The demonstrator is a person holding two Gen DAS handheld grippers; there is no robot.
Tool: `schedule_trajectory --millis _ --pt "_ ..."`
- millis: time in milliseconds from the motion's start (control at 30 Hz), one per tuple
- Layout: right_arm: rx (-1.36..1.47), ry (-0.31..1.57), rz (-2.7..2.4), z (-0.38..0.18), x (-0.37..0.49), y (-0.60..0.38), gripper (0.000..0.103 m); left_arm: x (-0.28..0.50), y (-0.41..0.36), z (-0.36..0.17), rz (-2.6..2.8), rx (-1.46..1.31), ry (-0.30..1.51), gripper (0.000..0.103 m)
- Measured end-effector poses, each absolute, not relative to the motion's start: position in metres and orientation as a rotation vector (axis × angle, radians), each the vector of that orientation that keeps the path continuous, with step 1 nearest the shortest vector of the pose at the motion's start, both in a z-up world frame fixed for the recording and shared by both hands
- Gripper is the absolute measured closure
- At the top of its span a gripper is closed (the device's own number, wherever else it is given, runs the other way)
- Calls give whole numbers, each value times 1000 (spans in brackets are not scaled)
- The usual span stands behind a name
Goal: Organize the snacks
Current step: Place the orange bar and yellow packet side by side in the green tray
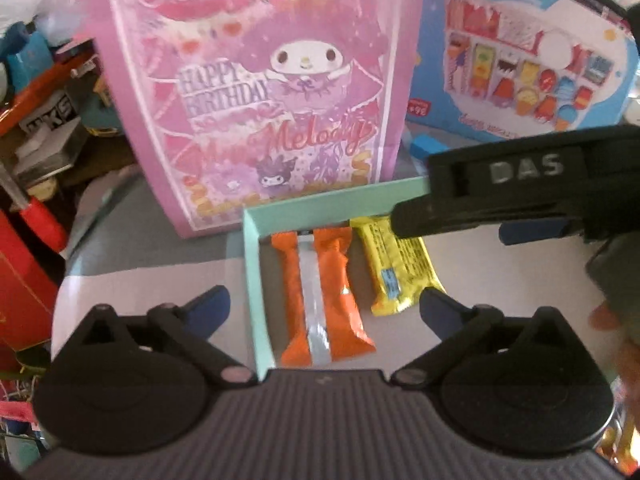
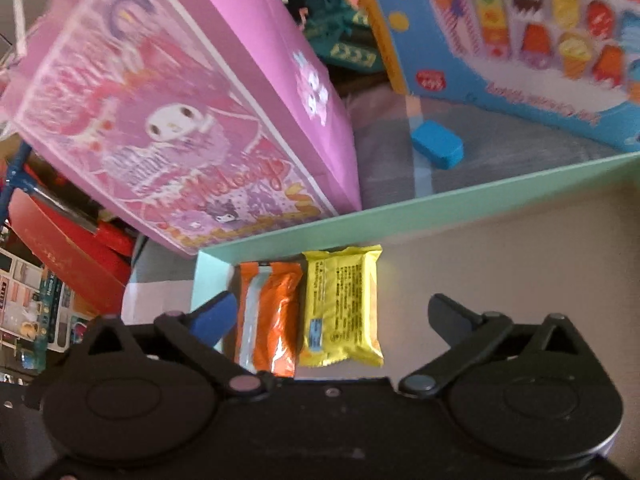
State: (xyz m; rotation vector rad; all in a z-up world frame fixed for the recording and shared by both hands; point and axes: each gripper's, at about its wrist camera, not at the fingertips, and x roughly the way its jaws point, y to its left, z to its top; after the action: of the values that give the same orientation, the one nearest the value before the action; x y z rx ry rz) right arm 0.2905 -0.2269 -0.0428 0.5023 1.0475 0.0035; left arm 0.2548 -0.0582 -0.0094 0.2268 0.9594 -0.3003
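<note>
Both snacks lie side by side in the left end of the teal box (image 1: 251, 280). The orange snack (image 1: 324, 296) sits against the box's left wall, back side up with a silvery seam down its length. The yellow snack (image 1: 394, 266) lies just to its right, close enough that I cannot tell whether the two wrappers touch.

My left claw (image 1: 324, 312) hangs over the near part of the box with its fingers spread wide and holding nothing; the orange snack shows in the gap between the blue pads, and the yellow one lies toward the right finger. My right claw (image 2: 334, 314) is also spread wide and holds nothing. From its own camera both snacks lie between and just beyond its fingers, the orange one beside the left blue pad (image 2: 212, 316). Whether that pad touches the wrapper I cannot tell.

From the left wrist camera, the right claw reaches in from the right edge and covers the far end of the yellow snack. The near end of the orange snack is cut off by the claw body in the right wrist camera. Behind the box on the desk (image 2: 384, 152) stand a pink gift bag (image 1: 256, 80) and a blue toy box (image 1: 520, 52), both blurred, with a small blue block (image 2: 438, 146) between them.
</note>
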Motion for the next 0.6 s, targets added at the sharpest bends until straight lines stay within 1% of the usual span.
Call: schedule_trajectory --millis 167,300,600 --pt "482 1025 28 -18 245 -216 0 218 -30 6 -287 202 956 0" --pt "483 1027 43 -4 202 -213 0 183 -7 7 -282 188 970 0" --pt "477 1081 100 -11 141 -176 0 115 46 -25 -263 168 1050 0"
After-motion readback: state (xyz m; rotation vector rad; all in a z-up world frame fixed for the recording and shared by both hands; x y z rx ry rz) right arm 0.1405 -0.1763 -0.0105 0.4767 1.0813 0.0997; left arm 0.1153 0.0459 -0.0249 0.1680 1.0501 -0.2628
